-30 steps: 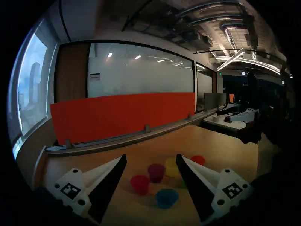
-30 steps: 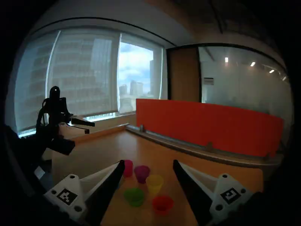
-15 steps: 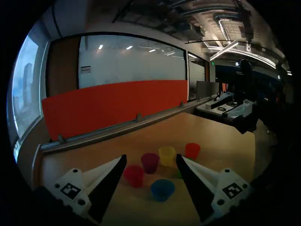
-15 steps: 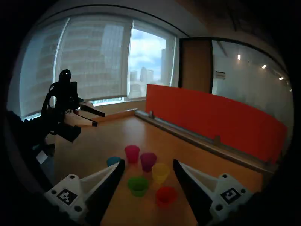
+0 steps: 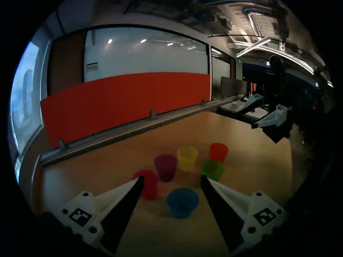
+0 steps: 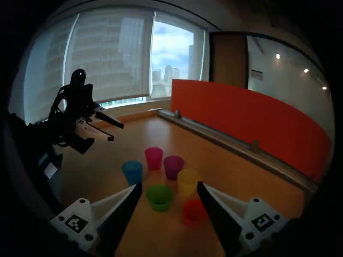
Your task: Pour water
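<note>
Several small coloured cups stand clustered on the wooden table (image 5: 107,158). In the left gripper view the blue cup (image 5: 182,202) is nearest, with red (image 5: 145,184), purple (image 5: 166,167), yellow (image 5: 187,157), green (image 5: 212,169) and orange-red (image 5: 218,152) cups behind. My left gripper (image 5: 171,177) hangs open above the table, short of the cups, holding nothing. In the right gripper view the green cup (image 6: 159,197) and orange-red cup (image 6: 194,212) are closest, the blue cup (image 6: 132,171) at left. My right gripper (image 6: 168,184) is open and empty.
An orange divider panel (image 5: 124,100) on a metal rail runs along the table's far edge. The right gripper (image 5: 272,122) shows far right in the left gripper view. In the right gripper view, the left gripper (image 6: 100,122) and its holder's dark arm hover left. Windows (image 6: 107,55) lie behind.
Both cameras have tilted down toward the table, so the cups sit higher in each view and all show between the fingers. Both grippers stay open.
</note>
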The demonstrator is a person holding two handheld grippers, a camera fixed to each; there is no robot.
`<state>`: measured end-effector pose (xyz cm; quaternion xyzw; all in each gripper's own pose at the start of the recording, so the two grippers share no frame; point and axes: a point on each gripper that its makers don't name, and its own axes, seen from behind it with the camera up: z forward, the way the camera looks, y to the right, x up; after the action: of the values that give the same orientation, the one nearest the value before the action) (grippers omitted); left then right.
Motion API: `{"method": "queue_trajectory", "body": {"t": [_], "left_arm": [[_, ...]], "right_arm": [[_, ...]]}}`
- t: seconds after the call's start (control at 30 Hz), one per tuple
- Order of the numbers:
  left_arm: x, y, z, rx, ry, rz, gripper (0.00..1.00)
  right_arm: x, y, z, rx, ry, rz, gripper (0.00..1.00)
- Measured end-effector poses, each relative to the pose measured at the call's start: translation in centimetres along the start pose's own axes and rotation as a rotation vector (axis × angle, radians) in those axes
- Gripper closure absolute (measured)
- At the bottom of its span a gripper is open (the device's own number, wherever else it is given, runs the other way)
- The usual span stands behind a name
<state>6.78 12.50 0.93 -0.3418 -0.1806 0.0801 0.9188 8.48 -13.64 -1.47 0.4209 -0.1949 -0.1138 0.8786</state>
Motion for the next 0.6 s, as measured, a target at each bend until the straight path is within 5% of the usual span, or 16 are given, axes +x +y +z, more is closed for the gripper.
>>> {"method": "queue_trajectory", "body": {"t": [0.6], "left_arm": [[-4.8,0.8,1.6,-0.047,-0.118,0.027,0.02]], "right_arm": [[-3.7,-0.9,2.0,0.032,-0.094,-0.024,0.01]]}}
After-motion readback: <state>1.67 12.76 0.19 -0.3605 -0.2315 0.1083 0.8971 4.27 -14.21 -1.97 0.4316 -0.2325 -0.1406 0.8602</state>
